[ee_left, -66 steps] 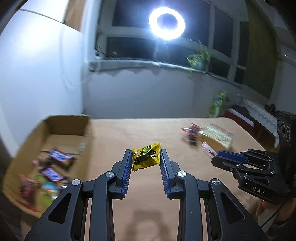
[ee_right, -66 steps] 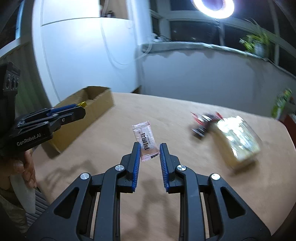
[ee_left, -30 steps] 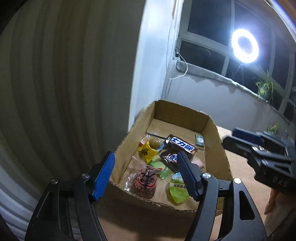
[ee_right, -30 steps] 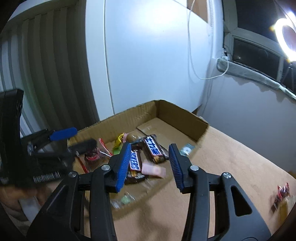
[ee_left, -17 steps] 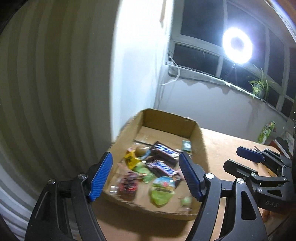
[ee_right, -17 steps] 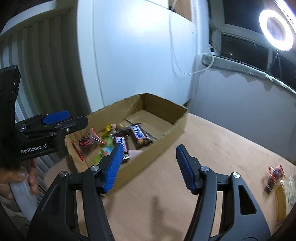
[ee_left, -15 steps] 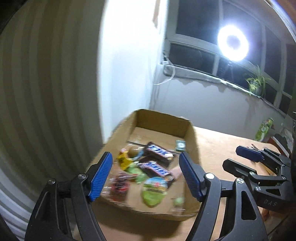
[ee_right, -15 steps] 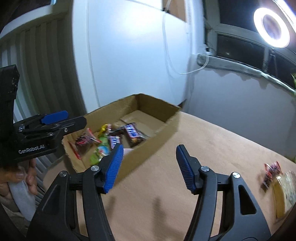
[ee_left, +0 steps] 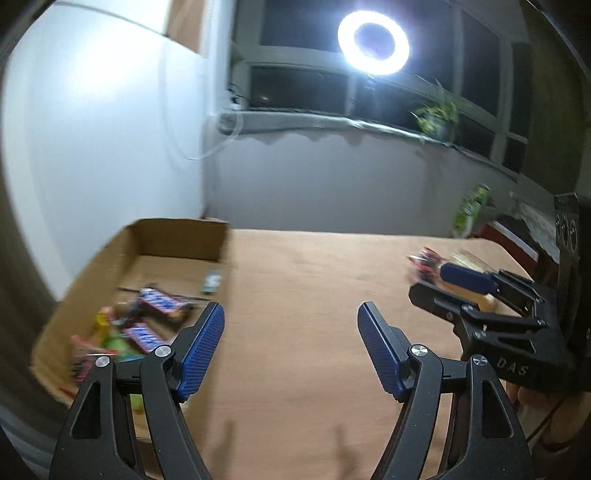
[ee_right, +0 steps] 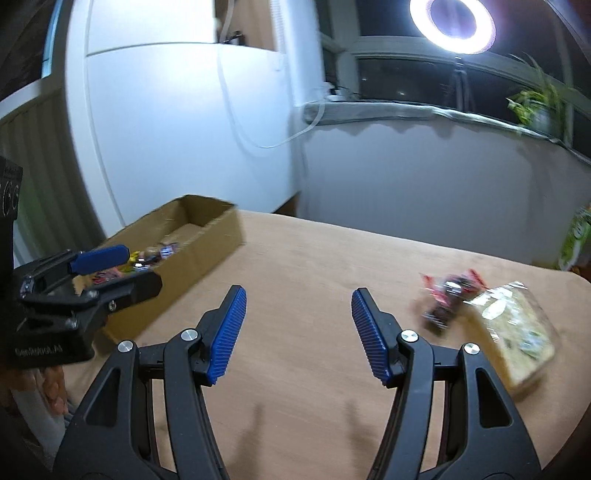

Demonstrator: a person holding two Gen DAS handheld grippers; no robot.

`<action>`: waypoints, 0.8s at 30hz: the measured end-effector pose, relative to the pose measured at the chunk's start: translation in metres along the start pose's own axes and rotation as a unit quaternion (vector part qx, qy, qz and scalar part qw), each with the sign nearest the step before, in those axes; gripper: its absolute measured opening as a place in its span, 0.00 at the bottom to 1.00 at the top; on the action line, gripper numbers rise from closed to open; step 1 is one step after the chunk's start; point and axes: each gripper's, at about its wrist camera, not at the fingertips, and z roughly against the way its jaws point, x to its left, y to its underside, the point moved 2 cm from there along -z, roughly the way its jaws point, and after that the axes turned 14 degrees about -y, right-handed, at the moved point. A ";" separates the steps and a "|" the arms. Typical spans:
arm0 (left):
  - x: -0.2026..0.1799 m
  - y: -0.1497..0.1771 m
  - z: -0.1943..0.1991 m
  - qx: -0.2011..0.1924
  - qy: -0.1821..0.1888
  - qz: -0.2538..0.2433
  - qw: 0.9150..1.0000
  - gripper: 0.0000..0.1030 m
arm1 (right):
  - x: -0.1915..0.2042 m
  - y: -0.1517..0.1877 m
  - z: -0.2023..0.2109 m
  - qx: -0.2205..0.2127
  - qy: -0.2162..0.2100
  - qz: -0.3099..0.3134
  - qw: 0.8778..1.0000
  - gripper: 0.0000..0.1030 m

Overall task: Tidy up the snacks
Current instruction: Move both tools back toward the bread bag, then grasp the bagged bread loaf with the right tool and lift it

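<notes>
A cardboard box at the table's left holds several snacks, among them blue chocolate bars. My left gripper is open and empty above the table, just right of the box. My right gripper is open and empty over the table's middle. A red-and-black snack packet and a clear bag of pale snacks lie on the table at the right. In the left wrist view the right gripper hides most of the clear bag.
The tan table ends in a rounded edge at the right. A white cabinet stands behind the box. A ring light and a potted plant are at the window sill. A green packet stands beyond the table.
Both grippers let go of their snacks over the box, opened wide, and have swung right, away from the box, toward the table's middle and the snacks at the right.
</notes>
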 end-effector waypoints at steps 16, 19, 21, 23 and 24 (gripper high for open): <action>-0.136 -0.007 -0.028 0.054 0.126 -0.056 0.989 0.72 | -0.111 0.028 0.069 -0.032 0.082 -0.097 0.991 0.80; -0.157 0.000 -0.034 0.065 0.139 -0.072 0.986 0.72 | -0.138 0.031 0.078 -0.032 0.098 -0.122 0.987 0.80; -0.171 0.005 -0.037 0.070 0.146 -0.084 0.983 0.73 | -0.157 0.032 0.081 -0.028 0.112 -0.135 0.984 0.80; -0.185 0.010 -0.039 0.076 0.155 -0.094 0.980 0.72 | -0.172 0.033 0.079 -0.017 0.115 -0.147 0.982 0.82; -0.192 0.012 -0.040 0.079 0.158 -0.098 0.979 0.73 | -0.184 0.035 0.077 -0.011 0.111 -0.159 0.981 0.82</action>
